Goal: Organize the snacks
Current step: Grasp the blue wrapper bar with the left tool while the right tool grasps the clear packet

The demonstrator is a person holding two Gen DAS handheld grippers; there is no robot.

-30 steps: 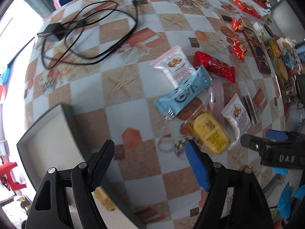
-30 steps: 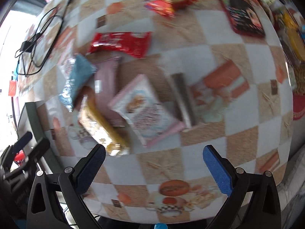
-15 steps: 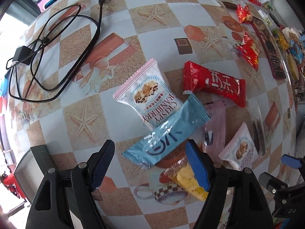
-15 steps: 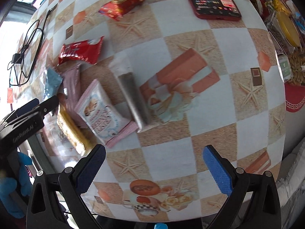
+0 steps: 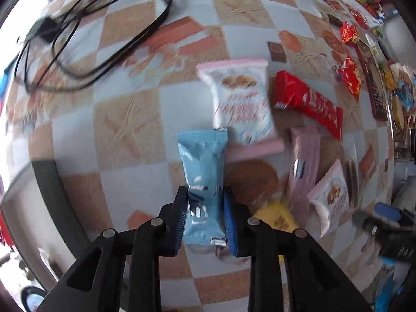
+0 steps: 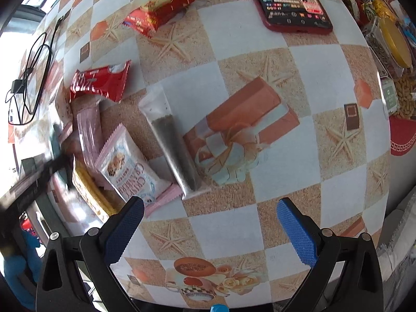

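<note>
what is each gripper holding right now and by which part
The left gripper grips the light blue snack packet across its near end. The right gripper is open, holding nothing.

We see a worktop (image 6: 234, 46) covered in a checkered cloth printed with starfish and gift boxes. On it lie a red wrapper (image 5: 308, 104), a pink-edged cookie packet (image 5: 240, 106), a clear sachet of dark grains (image 6: 171, 143), a red-cased phone (image 6: 288, 2) and a coiled black cable (image 5: 85, 36). A grey box (image 5: 31, 208) sits at its left edge.

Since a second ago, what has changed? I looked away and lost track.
The left tongs moved in over the snack pile and shut on the blue packet, turning it lengthwise between the pads. The right tongs stayed open and empty; the red packet and pink-white cookie packet lie as before.
</note>
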